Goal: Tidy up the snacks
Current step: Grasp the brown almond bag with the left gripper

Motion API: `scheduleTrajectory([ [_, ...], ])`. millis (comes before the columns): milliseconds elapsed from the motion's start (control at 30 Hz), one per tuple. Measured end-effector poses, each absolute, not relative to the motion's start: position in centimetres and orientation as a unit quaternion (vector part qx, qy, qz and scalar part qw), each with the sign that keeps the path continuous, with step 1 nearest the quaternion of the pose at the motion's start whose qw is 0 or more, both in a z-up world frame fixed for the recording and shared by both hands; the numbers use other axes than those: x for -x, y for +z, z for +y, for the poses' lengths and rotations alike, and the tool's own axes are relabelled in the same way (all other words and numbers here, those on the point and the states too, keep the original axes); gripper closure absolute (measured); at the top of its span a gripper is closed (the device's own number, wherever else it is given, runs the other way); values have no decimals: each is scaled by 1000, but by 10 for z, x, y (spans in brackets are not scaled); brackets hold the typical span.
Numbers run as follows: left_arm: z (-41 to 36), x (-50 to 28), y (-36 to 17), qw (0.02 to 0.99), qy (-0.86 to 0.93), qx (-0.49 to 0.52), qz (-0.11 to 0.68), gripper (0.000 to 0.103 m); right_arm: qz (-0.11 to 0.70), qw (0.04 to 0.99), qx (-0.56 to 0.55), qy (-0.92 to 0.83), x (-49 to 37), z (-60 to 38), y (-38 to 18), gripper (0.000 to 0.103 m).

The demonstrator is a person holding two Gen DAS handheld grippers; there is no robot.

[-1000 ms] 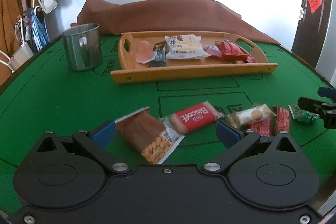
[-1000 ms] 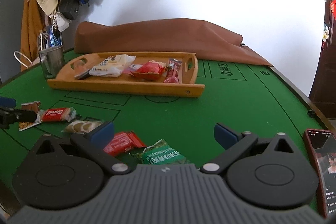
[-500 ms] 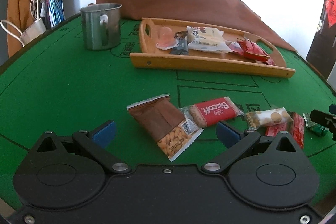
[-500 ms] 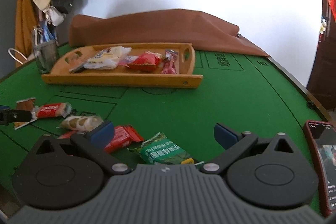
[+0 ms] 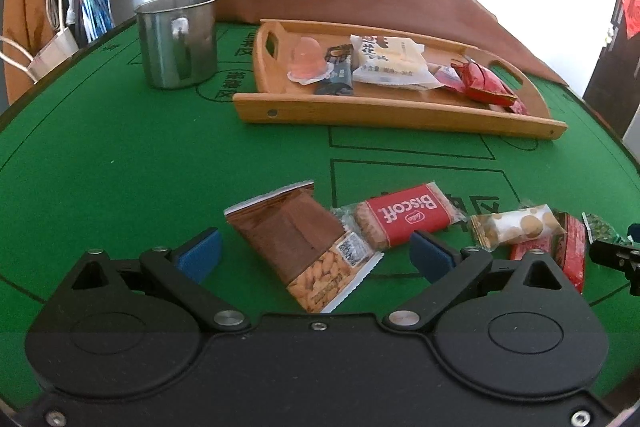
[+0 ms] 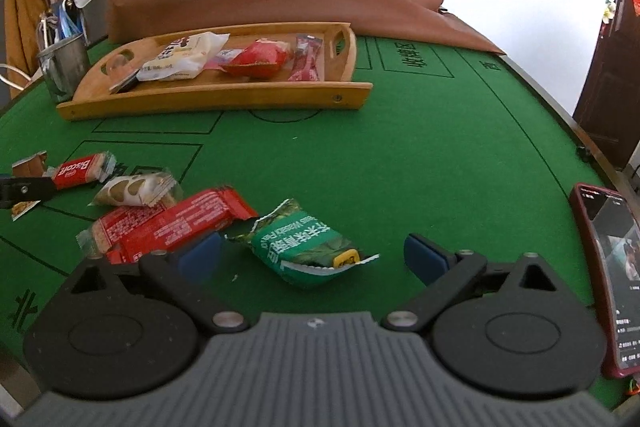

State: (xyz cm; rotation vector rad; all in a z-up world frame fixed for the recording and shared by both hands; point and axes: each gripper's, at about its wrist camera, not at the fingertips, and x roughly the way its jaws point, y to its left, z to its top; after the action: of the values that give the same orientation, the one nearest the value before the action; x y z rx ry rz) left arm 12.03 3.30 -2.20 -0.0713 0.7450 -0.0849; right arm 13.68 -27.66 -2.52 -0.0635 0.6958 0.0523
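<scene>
Two grippers: both with jaws spread wide and nothing between the pads, each low over the green table (image 5: 120,155).
Left gripper (image 5: 316,253): released; the brown almond packet (image 5: 304,247) lies flat between its blue pads, slanted, its almond-printed end nearest the gripper body.
Right gripper (image 6: 312,253): released; the green wasabi-pea packet (image 6: 300,247) lies between its pads, torn end toward the left pad.
Step in hand (judged): each gripper seems lined up on its own packet for a pick-up toward the wooden tray (image 5: 400,115).
Doing it well, left: the almond packet is wide and thin, so lower the tips to the felt and pinch across its narrow width. Keep the right pad off the Biscoff biscuit (image 5: 404,215), which touches the packet's corner.
Doing it well, right: the green packet is puffy and should pinch easily. Keep the left pad clear of the long red bars (image 6: 168,223) just beside it.
Loose snacks, counted: five kinds ahead of the grippers, namely almond packet, Biscoff biscuit, spotted white packet (image 5: 516,227), red bars (one or two, cannot tell), green packet.
Tray contents, counted: at least six items, among them a pink jelly cup (image 5: 306,61), a dark bar (image 5: 338,73), a white pastry packet (image 5: 390,61) and red wrappers; the overlap prevents an exact count.
Tray position: well ahead of both grippers, across bare felt.
Other things: one steel mug (image 5: 176,41) ahead and left of the left gripper; one phone (image 6: 608,267) lying right of the right gripper.
</scene>
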Motion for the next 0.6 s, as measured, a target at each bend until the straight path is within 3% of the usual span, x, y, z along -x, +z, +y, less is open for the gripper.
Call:
scheduleTrajectory([
  [300,27,-121,-23,934,-40,6,354,26,343,938,46,31,-139,-270,-27,6],
  [400,29,-120,-21,936,-50,12,349,39,343,938,45,31,-139,-270,-27,6],
  [467,30,-119,-20,936,-54,15,348,57,343,938,45,31,-139,-270,-27,7],
  [600,35,-118,-16,938,-54,24,343,66,342,938,46,31,-138,-270,-27,7],
])
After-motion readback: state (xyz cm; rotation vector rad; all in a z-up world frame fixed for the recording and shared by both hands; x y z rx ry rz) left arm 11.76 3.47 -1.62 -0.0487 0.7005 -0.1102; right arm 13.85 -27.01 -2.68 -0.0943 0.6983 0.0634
